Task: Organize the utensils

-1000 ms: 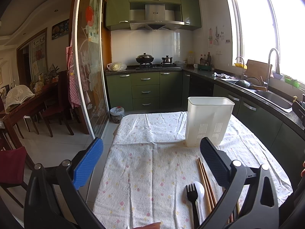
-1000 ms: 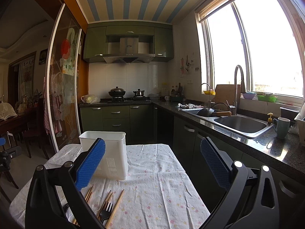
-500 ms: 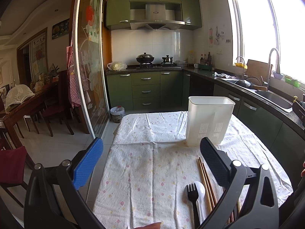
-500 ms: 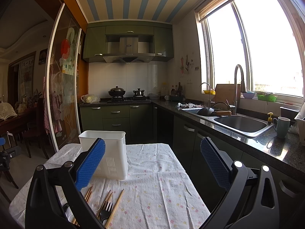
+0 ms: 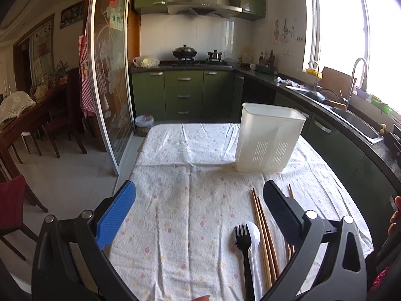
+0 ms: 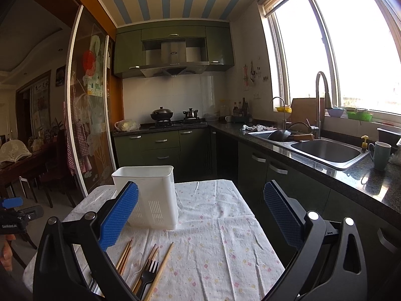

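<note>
A white plastic utensil holder [image 5: 269, 138] stands upright on the floral tablecloth [image 5: 190, 200]; it also shows in the right wrist view [image 6: 150, 195]. Near the table's front edge lie a black fork [image 5: 244, 245], a white spoon [image 5: 253, 233] and several wooden chopsticks [image 5: 263, 230]. In the right wrist view the fork [image 6: 147, 273], a clear spoon [image 6: 136, 263] and the chopsticks [image 6: 160, 266] lie at lower left. My left gripper [image 5: 199, 200] is open and empty, left of the utensils. My right gripper [image 6: 200, 200] is open and empty, above the table's right side.
The table's left edge drops to a tiled floor [image 5: 65, 175] beside a glass sliding door [image 5: 110, 75]. A dark counter with a sink [image 6: 325, 150] and a mug [image 6: 381, 155] runs along the right. Dining chairs [image 5: 62, 125] stand at far left.
Both views have tilted slightly downward, so the table and utensils show a little more. Nothing on the table has moved. Both grippers stay open.
</note>
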`<state>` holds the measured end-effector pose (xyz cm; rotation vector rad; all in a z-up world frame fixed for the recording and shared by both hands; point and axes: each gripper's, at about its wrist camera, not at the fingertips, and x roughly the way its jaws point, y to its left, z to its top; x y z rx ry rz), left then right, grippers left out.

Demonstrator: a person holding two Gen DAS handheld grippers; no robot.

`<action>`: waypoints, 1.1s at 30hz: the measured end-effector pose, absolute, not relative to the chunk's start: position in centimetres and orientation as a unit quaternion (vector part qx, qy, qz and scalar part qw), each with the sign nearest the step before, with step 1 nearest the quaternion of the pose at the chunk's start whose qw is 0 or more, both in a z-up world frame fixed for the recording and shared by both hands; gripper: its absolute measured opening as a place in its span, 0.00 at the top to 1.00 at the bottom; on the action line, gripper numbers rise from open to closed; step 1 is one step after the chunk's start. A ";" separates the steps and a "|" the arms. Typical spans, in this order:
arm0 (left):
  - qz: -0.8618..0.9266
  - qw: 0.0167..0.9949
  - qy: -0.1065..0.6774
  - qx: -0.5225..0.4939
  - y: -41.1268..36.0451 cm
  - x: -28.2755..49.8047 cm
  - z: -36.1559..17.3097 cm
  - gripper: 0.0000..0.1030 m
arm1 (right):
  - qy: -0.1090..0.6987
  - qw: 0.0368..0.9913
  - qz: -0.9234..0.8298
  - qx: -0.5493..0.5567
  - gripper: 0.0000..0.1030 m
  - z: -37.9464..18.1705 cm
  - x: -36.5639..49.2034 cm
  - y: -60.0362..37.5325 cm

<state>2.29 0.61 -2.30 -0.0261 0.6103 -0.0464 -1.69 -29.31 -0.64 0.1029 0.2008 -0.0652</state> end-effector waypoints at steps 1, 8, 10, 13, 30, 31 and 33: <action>-0.019 0.949 0.316 -0.017 0.8 2.7 -2.7 0.06 | 0.104 0.992 -0.029 0.060 0.04 -0.6 -1.7 -29.5; -0.024 0.939 0.343 -0.022 1.2 3.2 -3.6 0.06 | 0.124 0.989 -0.018 0.081 0.04 -0.6 -1.1 -30.2; -0.034 0.935 0.353 -0.023 1.0 3.3 -3.7 0.06 | 0.155 0.986 -0.009 0.068 0.04 -0.9 0.0 -29.5; -0.066 0.914 0.399 -0.030 0.2 4.5 -4.3 0.06 | 0.222 0.973 0.021 0.053 0.04 -1.7 2.4 -28.4; -0.115 0.747 0.652 -0.059 -4.5 8.9 -12.2 0.33 | 0.405 0.912 0.053 0.030 0.04 -7.0 7.5 -26.9; -0.114 0.739 0.661 -0.064 -4.6 9.0 -12.7 0.39 | 0.405 0.912 0.053 0.029 0.04 -7.1 7.5 -26.9; -0.112 0.726 0.675 -0.071 -4.7 9.3 -13.6 0.47 | 0.404 0.913 0.053 0.030 0.04 -7.0 7.5 -27.0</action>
